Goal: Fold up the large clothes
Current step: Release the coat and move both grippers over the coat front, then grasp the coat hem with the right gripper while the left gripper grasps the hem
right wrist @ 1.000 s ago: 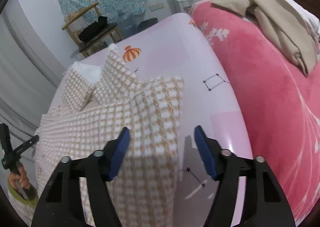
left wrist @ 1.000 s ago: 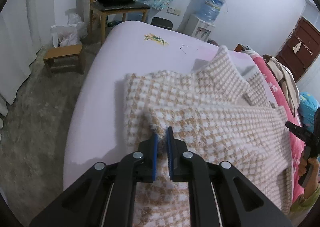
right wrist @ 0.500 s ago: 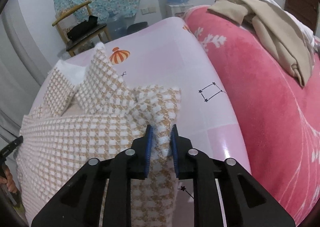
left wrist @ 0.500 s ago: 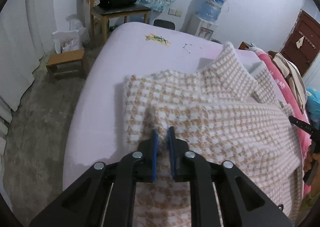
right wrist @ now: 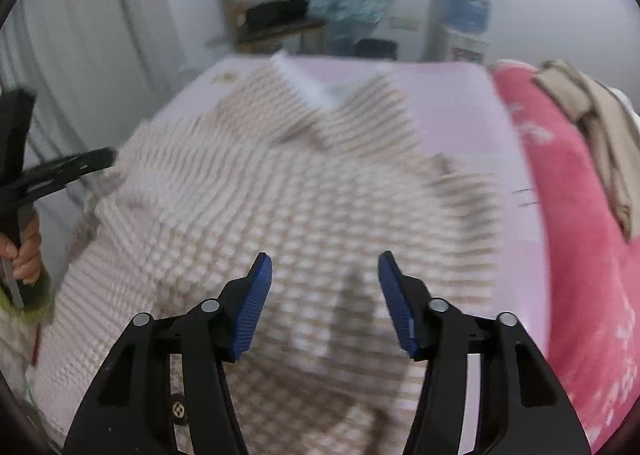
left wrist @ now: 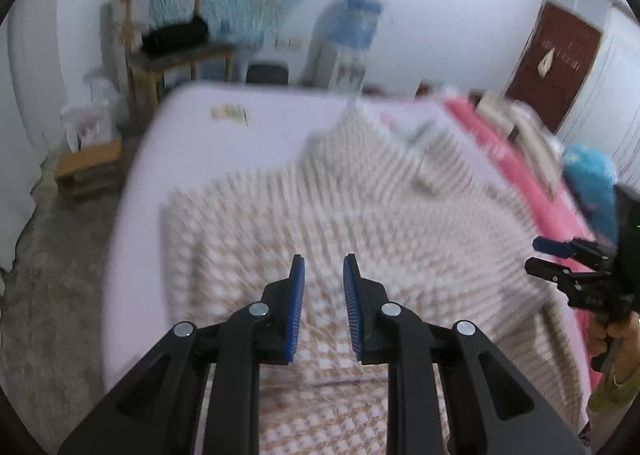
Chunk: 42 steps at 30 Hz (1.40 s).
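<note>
On my left wrist view, the left gripper point(left wrist: 323, 267) hangs over the checked garment point(left wrist: 360, 223) with its blue pads spread apart, nothing between them. The garment lies across the pale pink bed point(left wrist: 192, 127), beige and white, badly blurred. At the right edge I see the right gripper point(left wrist: 560, 259) in a hand point(left wrist: 612, 331), over the garment's right side, beside the red blanket point(left wrist: 500, 147). A wooden chair point(left wrist: 168, 35) and a water dispenser point(left wrist: 348, 43) stand by the far wall.

On my right wrist view, the right gripper point(right wrist: 325, 275) is wide apart above the garment point(right wrist: 300, 183), empty. The left gripper point(right wrist: 60, 171) shows at the left edge; I cannot tell its state from here. A tan cloth point(right wrist: 592, 127) lies on the red blanket point(right wrist: 580, 255).
</note>
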Tool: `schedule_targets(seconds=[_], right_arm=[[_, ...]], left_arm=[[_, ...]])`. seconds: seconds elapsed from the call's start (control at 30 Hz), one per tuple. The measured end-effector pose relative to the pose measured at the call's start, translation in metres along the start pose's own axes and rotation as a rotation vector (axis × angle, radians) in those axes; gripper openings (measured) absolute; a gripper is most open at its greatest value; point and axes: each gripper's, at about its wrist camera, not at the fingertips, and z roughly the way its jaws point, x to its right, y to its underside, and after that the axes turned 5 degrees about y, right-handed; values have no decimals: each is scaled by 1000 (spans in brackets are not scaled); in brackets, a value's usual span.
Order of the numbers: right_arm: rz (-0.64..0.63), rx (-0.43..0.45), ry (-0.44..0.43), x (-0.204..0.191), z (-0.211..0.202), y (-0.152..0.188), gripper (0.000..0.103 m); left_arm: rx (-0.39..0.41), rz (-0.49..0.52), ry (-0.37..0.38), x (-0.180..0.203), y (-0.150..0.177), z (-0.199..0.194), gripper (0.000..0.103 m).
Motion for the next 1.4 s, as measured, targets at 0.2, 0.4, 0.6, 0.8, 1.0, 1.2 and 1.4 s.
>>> schedule_targets(seconds=[0.2,0.4,0.6,0.8,1.0,1.2,1.4], right_arm=[[24,-77,20,-6,22,-3,45],[59,-14,38,-9,28,-37,43],[123,-75,76,3,58,-43,43],[143,-46,6,-16,-5,-10,68],[151,-82,-18,-51,-52,65,80],[149,-89,41,-74,-96,130,84],[156,-66,82,-84,-127,175,83]], left_arm=[[-43,-15,-78,-3,12,20,20],[-19,70,-58,24,-3,19,23],[-82,37,-92,16,3,46,26],[-46,43,-46,23,36,-13,53],[-140,21,-38,35,91,-47,73],[-153,29,-91,44,151,-80,80],[-121,-27,-131,34,211,-123,81]])
